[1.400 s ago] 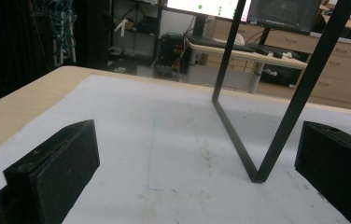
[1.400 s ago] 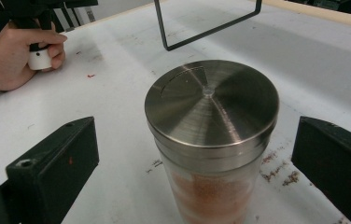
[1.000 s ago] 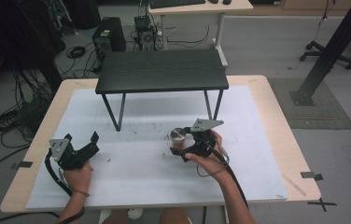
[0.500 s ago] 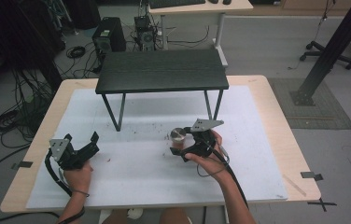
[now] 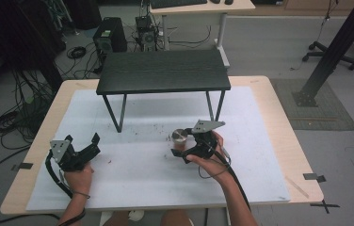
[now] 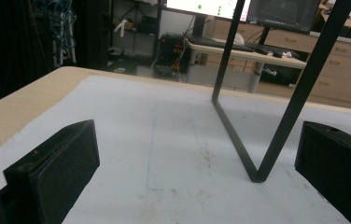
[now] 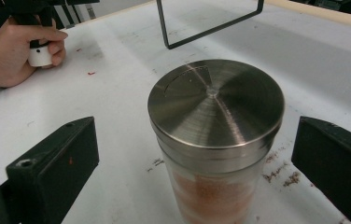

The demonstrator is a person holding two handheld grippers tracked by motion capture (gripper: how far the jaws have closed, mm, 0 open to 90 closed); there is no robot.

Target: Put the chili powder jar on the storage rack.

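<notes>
A small black bench (image 5: 163, 71) with thin metal legs stood on a white mat (image 5: 132, 174) covering a wooden table (image 5: 302, 169). Behind, a desk (image 5: 203, 5), computer tower (image 5: 109, 35) and tangled floor cables (image 5: 15, 113) were visible.

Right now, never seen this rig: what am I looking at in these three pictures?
No robot: a person holds a hand-held gripper in each hand. The high view looks down on a table with a white mat. The other two pictures come from cameras riding on each gripper, looking along its black fingers. The left gripper is open on nothing, facing the leg of a small black bench. The right gripper is open around a jar with a steel lid and reddish powder inside; the fingers stand apart from it. Nothing is held yet.
</notes>
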